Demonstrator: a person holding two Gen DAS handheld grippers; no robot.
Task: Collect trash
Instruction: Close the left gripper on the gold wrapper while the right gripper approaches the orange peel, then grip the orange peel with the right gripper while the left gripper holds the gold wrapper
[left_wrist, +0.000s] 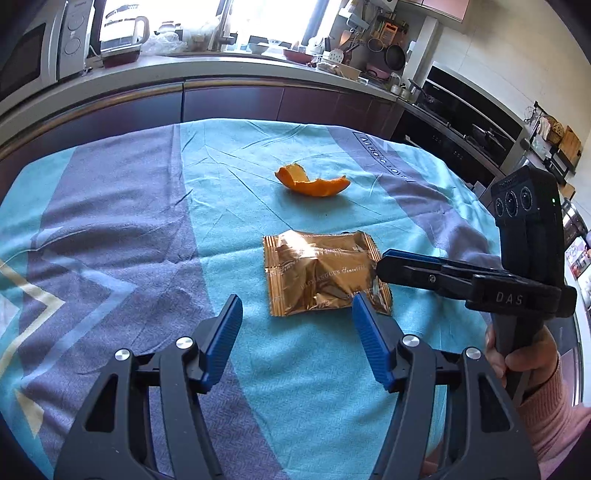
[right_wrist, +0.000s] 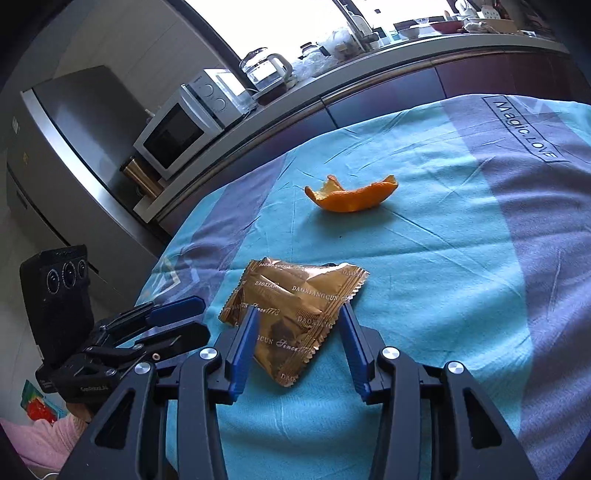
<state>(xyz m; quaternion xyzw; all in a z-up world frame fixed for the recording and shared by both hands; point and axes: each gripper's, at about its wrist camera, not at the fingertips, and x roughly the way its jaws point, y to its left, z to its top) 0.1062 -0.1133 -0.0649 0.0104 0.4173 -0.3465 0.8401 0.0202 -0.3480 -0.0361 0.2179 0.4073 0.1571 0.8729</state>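
Observation:
A gold foil snack wrapper (left_wrist: 321, 273) lies on the teal and purple tablecloth (left_wrist: 147, 221). An orange peel (left_wrist: 312, 181) lies beyond it. My left gripper (left_wrist: 295, 306) is open, just short of the wrapper's near edge. My right gripper (right_wrist: 297, 312) is open with its jaws on either side of the wrapper's (right_wrist: 295, 306) near corner. In the left wrist view the right gripper (left_wrist: 384, 264) comes in from the right and touches the wrapper's right edge. In the right wrist view the peel (right_wrist: 351, 194) lies further back and the left gripper (right_wrist: 184, 317) is at the left.
A kitchen counter (left_wrist: 221, 70) with a kettle (left_wrist: 122, 33), a microwave (right_wrist: 184, 122) and dishes runs behind the table. A fridge (right_wrist: 74, 147) stands at the left in the right wrist view. A stove and oven (left_wrist: 461, 122) are at the right.

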